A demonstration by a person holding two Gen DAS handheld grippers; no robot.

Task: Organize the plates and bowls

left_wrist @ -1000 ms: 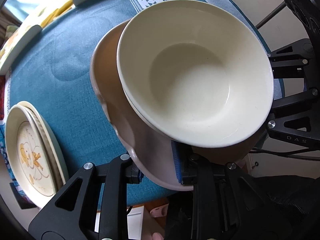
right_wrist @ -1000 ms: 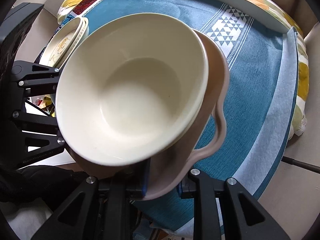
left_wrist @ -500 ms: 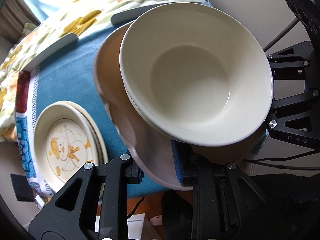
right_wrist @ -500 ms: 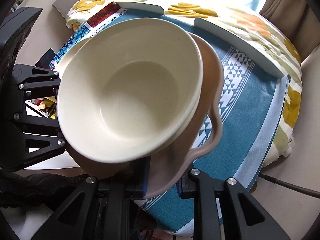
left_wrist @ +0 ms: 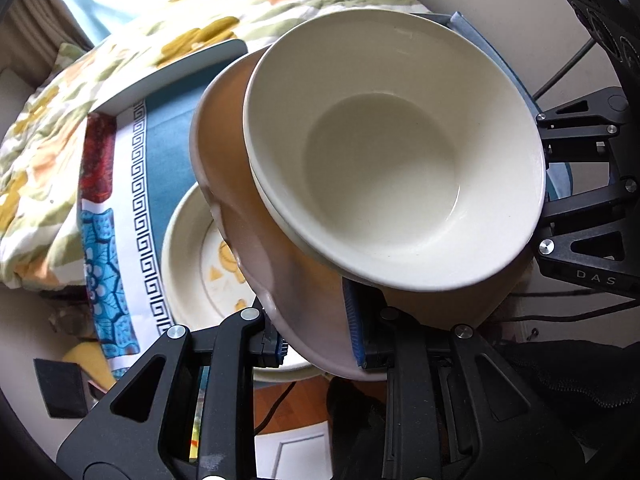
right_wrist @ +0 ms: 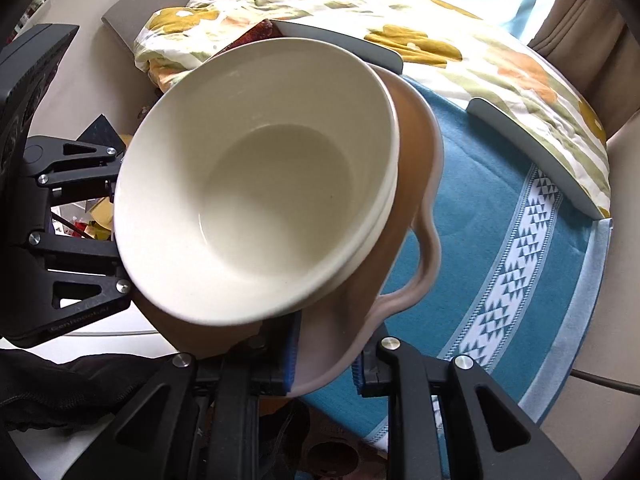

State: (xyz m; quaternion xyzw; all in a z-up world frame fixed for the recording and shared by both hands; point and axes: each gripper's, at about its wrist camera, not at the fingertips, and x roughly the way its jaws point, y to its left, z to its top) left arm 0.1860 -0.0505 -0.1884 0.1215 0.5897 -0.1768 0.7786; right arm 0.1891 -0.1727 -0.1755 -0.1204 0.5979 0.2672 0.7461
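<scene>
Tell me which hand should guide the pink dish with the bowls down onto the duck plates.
Left, probably. Both tongs grip the pink dish carrying the cream bowls, but only the left view shows the duck plates, right beneath its side of the dish.

You see round table under teal cloth (right_wrist: 472, 216), floral quilt (right_wrist: 452, 36) behind it, daylit curtain (right_wrist: 584, 12) at right, wood floor (left_wrist: 288, 404) below

bowl stack (left_wrist: 384, 160) carried from mid-table | now over patterned plates (left_wrist: 192, 264)
</scene>
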